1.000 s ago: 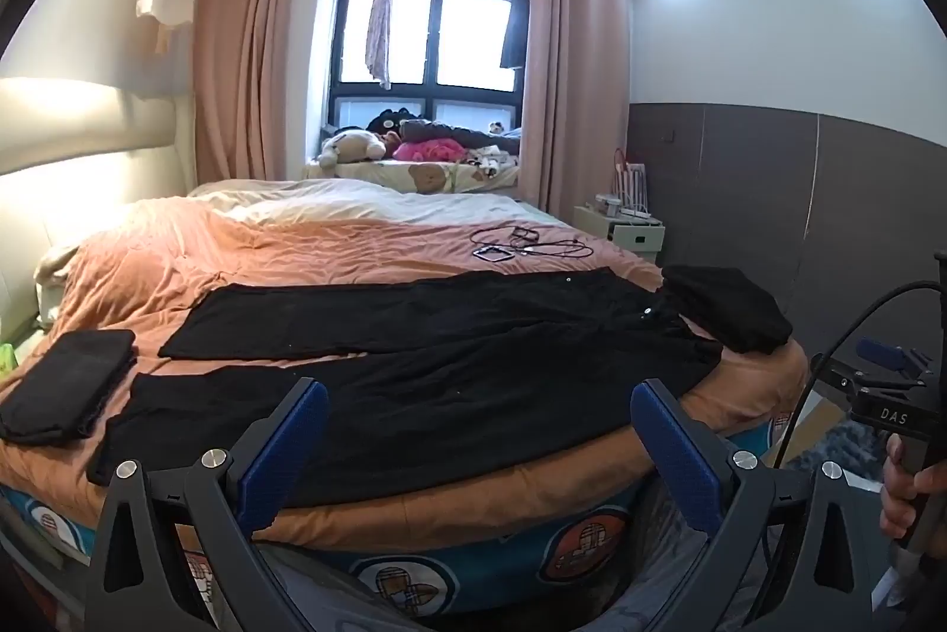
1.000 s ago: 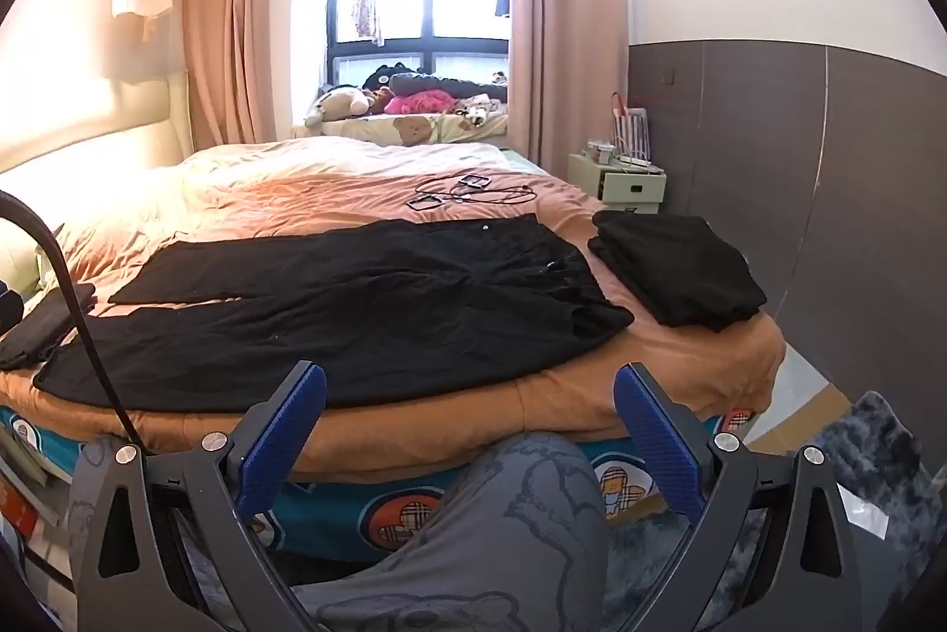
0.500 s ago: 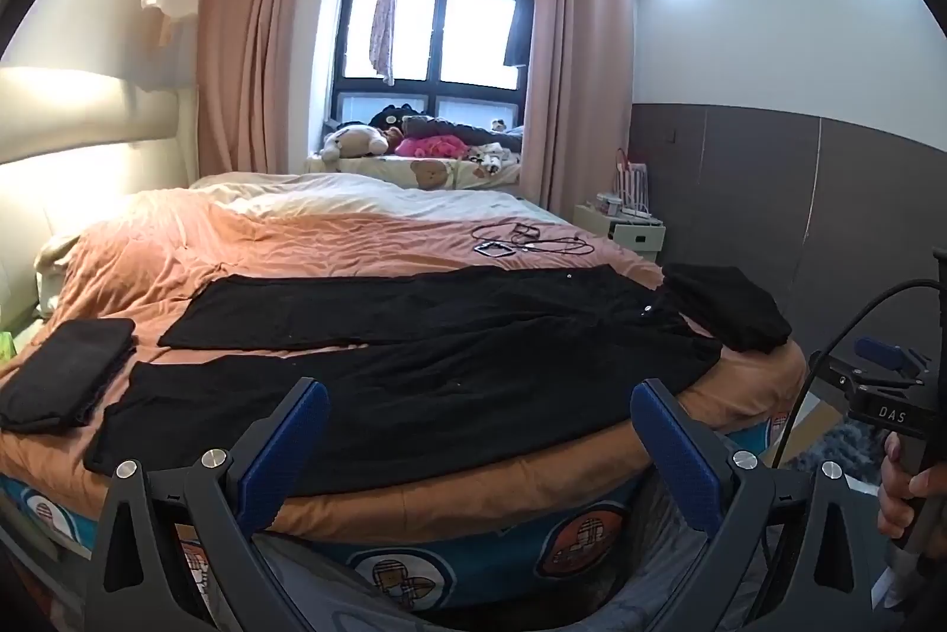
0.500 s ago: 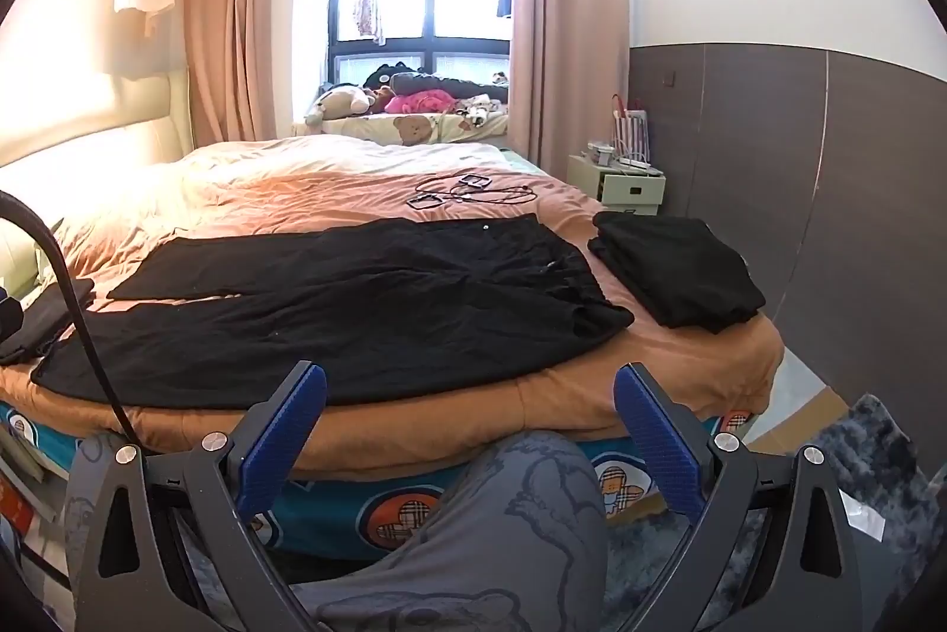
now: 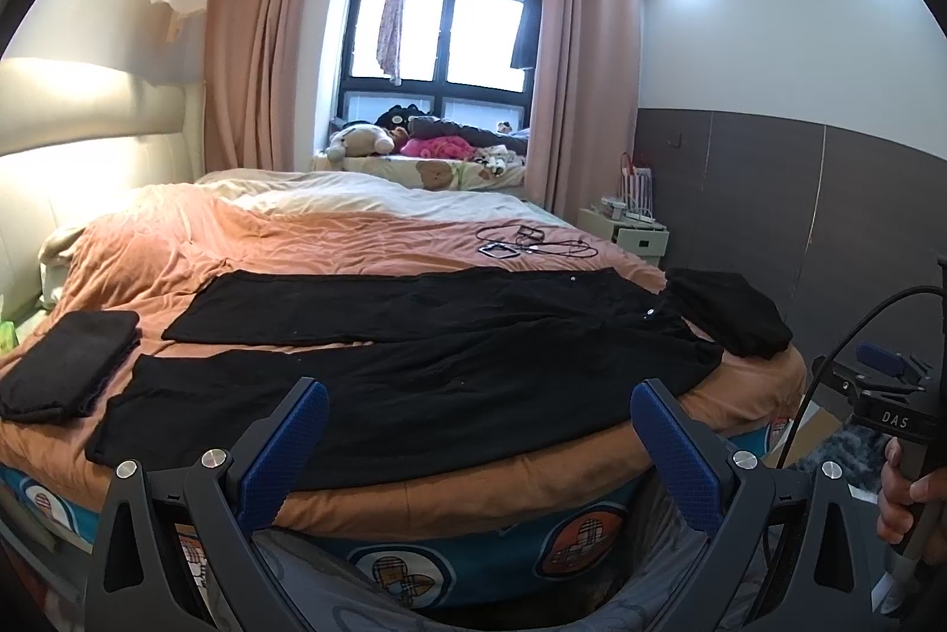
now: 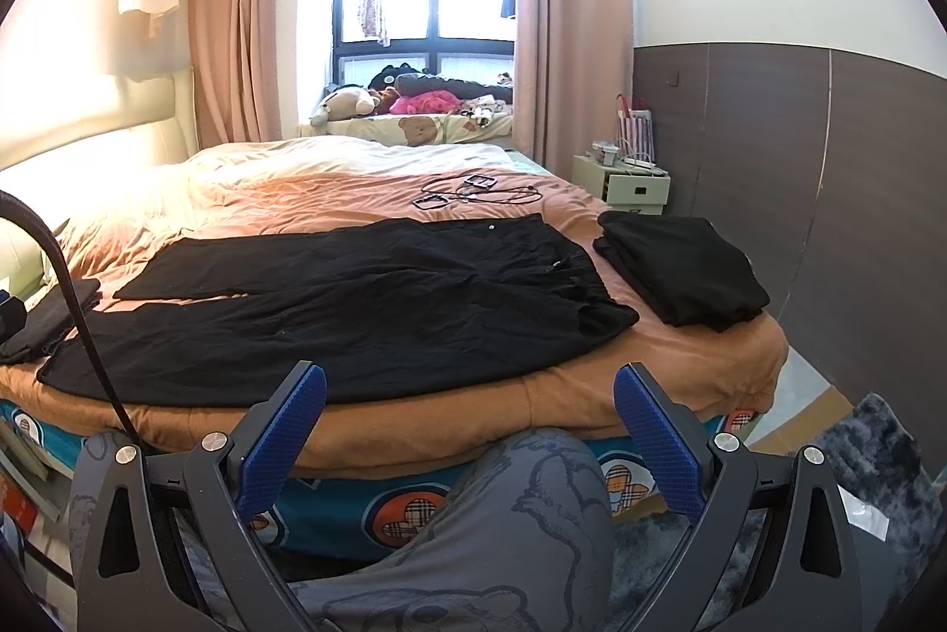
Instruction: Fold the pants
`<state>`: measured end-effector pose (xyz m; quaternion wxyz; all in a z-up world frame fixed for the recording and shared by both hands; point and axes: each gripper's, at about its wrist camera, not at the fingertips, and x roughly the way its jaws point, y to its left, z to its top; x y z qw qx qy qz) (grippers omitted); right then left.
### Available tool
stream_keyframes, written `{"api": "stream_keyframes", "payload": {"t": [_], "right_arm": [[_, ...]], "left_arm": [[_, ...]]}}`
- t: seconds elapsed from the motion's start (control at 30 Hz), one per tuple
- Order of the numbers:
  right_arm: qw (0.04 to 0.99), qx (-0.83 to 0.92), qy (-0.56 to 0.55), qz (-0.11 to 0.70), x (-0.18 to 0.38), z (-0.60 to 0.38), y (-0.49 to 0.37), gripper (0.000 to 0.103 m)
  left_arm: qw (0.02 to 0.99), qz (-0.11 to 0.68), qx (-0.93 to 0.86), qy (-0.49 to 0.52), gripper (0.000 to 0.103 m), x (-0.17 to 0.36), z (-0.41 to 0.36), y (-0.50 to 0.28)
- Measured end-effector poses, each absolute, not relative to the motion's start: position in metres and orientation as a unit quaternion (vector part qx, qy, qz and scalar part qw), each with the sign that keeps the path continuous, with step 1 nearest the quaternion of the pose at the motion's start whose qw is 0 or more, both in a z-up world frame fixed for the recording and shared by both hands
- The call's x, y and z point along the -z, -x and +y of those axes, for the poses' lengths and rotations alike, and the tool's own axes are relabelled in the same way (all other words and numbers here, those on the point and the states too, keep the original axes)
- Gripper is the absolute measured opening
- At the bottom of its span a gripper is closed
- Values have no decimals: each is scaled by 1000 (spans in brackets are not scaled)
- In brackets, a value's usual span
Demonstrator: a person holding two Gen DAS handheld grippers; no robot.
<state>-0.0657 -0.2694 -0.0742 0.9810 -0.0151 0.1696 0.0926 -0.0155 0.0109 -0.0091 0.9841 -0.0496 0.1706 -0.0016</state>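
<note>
- The left gripper [image 5: 473, 431] is spread wide with nothing between its blue pads; it hovers off the near edge of the bed [image 5: 450, 505], short of the cloth.
- The right gripper [image 6: 470, 422] is likewise spread and empty, held above the person's knee [image 6: 532, 508] (grey printed trousers), also short of the mattress.
- Straight ahead of both tools lie the black pants [image 5: 414, 366], flat on the orange cover. Their long axis runs crosswise to the grippers' pointing direction: hems off to the left, waistband off to the right.
- By my reading the right gripper is nearer the waistband [image 6: 598, 300] and the left gripper nearer the hem of the near leg [image 5: 118, 425], which suits a two-handed grip at either end.
- The legs lie slightly splayed, the far leg [image 5: 331, 306] apart from the near one at the hems and meeting it toward the waist. The fabric is smooth with few wrinkles, and small metal buttons show near the waist.
- Beyond the waistband to the right sits a folded dark garment [image 6: 680, 265]; beyond the hems to the left is another folded dark piece [image 5: 65, 366]. Neither touches the tools.
- Folding appears not yet begun.
</note>
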Motion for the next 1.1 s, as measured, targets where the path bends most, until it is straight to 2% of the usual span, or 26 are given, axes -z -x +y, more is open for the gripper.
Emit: {"api": "stream_keyframes", "payload": {"t": [1.1], "right_arm": [[983, -92, 14, 157, 76, -271, 76, 98]], "left_arm": [[987, 154, -1, 50, 103, 8, 8, 33]]}}
